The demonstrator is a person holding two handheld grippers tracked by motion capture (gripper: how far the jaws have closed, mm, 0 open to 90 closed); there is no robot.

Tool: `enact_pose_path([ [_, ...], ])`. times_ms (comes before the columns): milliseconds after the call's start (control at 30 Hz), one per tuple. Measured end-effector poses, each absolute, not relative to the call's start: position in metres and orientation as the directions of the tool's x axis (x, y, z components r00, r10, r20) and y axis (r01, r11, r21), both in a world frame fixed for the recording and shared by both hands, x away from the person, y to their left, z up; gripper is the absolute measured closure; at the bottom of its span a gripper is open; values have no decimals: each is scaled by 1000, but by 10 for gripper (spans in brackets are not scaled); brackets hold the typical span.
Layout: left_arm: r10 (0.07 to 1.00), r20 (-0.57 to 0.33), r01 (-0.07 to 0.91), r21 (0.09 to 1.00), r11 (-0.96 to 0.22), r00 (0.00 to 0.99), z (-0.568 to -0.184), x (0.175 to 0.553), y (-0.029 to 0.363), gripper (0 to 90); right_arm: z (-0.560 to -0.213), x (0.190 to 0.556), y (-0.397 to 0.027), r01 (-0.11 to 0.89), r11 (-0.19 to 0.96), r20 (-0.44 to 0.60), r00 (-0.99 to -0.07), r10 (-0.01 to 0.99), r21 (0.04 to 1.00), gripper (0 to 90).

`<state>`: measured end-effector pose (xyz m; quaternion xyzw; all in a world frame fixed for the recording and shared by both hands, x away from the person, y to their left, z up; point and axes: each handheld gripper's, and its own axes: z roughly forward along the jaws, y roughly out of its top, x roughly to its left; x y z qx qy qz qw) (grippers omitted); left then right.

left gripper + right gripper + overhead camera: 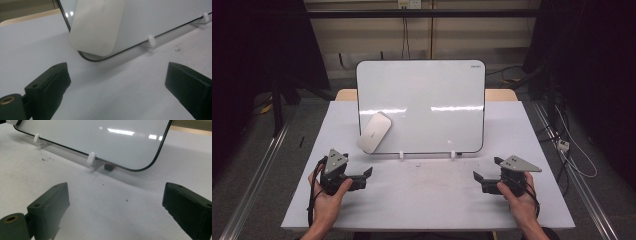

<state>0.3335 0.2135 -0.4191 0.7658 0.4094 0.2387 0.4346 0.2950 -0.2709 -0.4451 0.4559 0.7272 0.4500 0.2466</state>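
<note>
A white board (427, 105) with a thin black rim stands tilted back on two small white clips (402, 154) at the middle of the table. A flat whitish oblong block (374, 132) clings to its lower left corner, large in the left gripper view (97, 27). My left gripper (368, 172) rests at the front left, open and empty, its jaws wide apart in its own view (117, 85). My right gripper (478, 176) sits at the front right, open with nothing in it (116, 207), facing the board's lower right corner (150, 162).
The white table (427, 200) has a few dark specks (417, 163) in front of the board. A small dark and red piece (109, 167) lies under the board's lower edge. Cables hang down the wall behind and lie on the floor at right (572, 150).
</note>
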Motion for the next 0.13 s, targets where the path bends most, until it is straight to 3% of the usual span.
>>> enact_pose_path([
  [133, 829, 28, 410, 859, -306, 559, -418, 332, 214, 52, -445, 295, -271, 441, 179, 52, -464, 885, 879, 73],
])
